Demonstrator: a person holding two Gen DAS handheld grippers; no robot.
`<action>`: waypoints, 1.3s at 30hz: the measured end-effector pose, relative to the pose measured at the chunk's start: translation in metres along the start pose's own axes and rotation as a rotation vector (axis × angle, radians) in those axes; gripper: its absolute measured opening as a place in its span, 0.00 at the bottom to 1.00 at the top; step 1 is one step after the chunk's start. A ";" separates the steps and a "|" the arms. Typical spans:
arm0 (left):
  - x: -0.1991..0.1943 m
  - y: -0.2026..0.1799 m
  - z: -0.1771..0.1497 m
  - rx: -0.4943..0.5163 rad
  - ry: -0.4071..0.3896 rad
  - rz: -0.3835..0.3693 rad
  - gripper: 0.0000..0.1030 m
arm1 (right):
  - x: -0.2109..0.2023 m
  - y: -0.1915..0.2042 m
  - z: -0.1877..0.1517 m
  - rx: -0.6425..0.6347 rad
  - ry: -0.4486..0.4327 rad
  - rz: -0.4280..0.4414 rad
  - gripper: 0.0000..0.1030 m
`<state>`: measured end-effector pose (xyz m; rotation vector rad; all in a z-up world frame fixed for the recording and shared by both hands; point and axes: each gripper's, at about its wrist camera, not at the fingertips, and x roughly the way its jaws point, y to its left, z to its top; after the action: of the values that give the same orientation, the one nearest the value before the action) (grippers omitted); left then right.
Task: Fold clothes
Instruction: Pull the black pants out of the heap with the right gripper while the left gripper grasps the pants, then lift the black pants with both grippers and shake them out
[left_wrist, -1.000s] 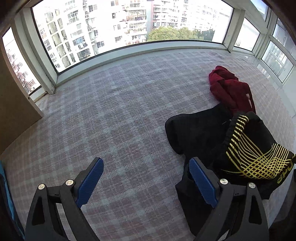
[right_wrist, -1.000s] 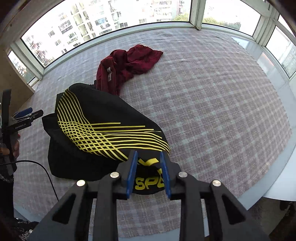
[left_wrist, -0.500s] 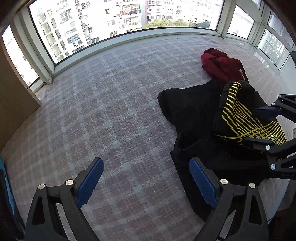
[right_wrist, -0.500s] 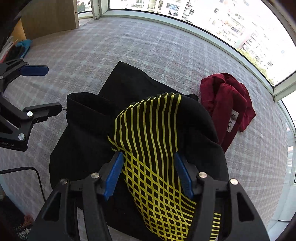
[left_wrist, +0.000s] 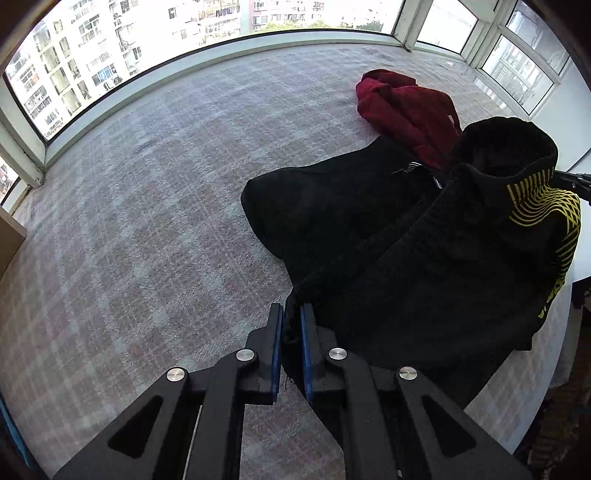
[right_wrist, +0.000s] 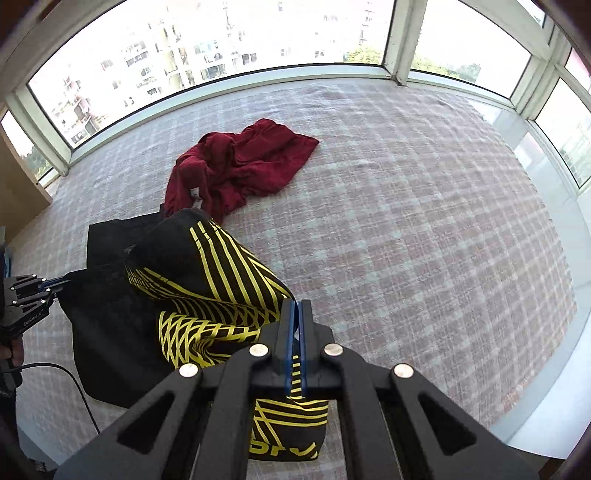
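Note:
A black garment with yellow stripes (left_wrist: 424, 258) lies bunched on the plaid cloth (left_wrist: 147, 221). My left gripper (left_wrist: 291, 317) is shut on its near black edge. In the right wrist view the same garment (right_wrist: 207, 273) rises in a fold, and my right gripper (right_wrist: 296, 314) is shut on its yellow-striped edge. The left gripper (right_wrist: 55, 286) also shows at the far left of that view, pinching the black fabric. A crumpled red garment (left_wrist: 406, 107) lies just behind the black one; it also shows in the right wrist view (right_wrist: 240, 166).
The plaid cloth (right_wrist: 424, 221) covers the whole surface up to a curved window sill (left_wrist: 184, 74). The surface's white edge (right_wrist: 554, 387) runs along the right. A black cable (right_wrist: 74, 384) hangs at the left.
Both grippers have closed on the black garment, left on the black edge, right on the striped edge. The garment is now lifted into a fold between them.

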<state>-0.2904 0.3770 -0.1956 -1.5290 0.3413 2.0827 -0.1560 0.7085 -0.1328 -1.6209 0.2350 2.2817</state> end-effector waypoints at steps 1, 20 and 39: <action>-0.009 0.005 -0.003 -0.008 -0.013 -0.008 0.08 | 0.005 -0.017 -0.008 0.035 0.030 -0.052 0.02; -0.027 0.024 -0.045 -0.040 -0.008 0.008 0.09 | 0.075 0.075 0.094 -0.278 0.078 0.201 0.53; -0.024 0.027 -0.066 -0.051 0.022 -0.007 0.50 | 0.099 0.073 0.073 -0.299 0.168 0.435 0.09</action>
<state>-0.2472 0.3160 -0.1974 -1.5811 0.2920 2.0854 -0.2759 0.6803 -0.2052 -2.0896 0.3267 2.5973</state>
